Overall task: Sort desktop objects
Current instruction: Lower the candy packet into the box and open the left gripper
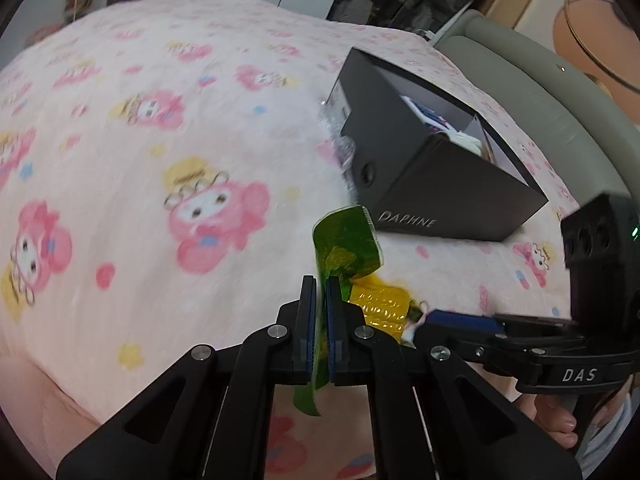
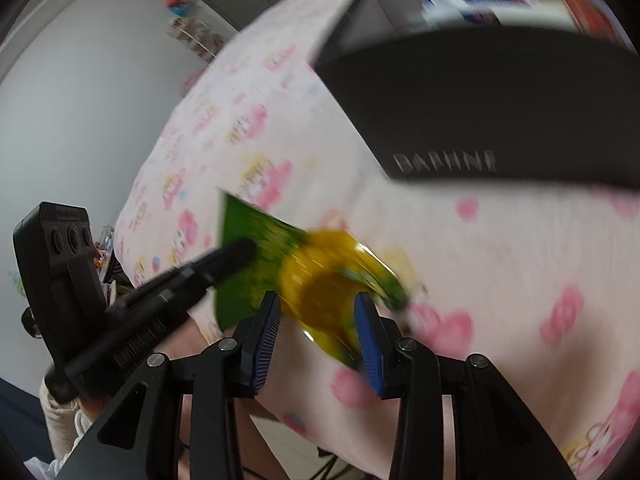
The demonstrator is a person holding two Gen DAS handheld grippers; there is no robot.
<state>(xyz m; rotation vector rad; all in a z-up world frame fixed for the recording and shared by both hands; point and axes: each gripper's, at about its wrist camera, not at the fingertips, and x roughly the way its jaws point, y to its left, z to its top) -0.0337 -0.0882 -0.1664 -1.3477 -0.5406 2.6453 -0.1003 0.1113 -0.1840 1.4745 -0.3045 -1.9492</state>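
Observation:
A green and yellow corn snack packet point(image 1: 352, 264) hangs above the pink cartoon-print tablecloth point(image 1: 140, 160). My left gripper point(image 1: 320, 288) is shut on the packet's green end. In the right wrist view the packet point(image 2: 312, 280) is blurred, and its yellow end lies between the blue pads of my right gripper point(image 2: 318, 304), whose jaws stand apart around it. A black open box marked DAPHNE point(image 1: 440, 184) stands just beyond the packet, with several items inside; it also shows in the right wrist view point(image 2: 500, 100).
The right gripper's body point(image 1: 560, 332) reaches in from the right in the left wrist view. The left gripper point(image 2: 120, 300) crosses the lower left of the right wrist view. A grey chair back point(image 1: 540, 92) stands behind the box.

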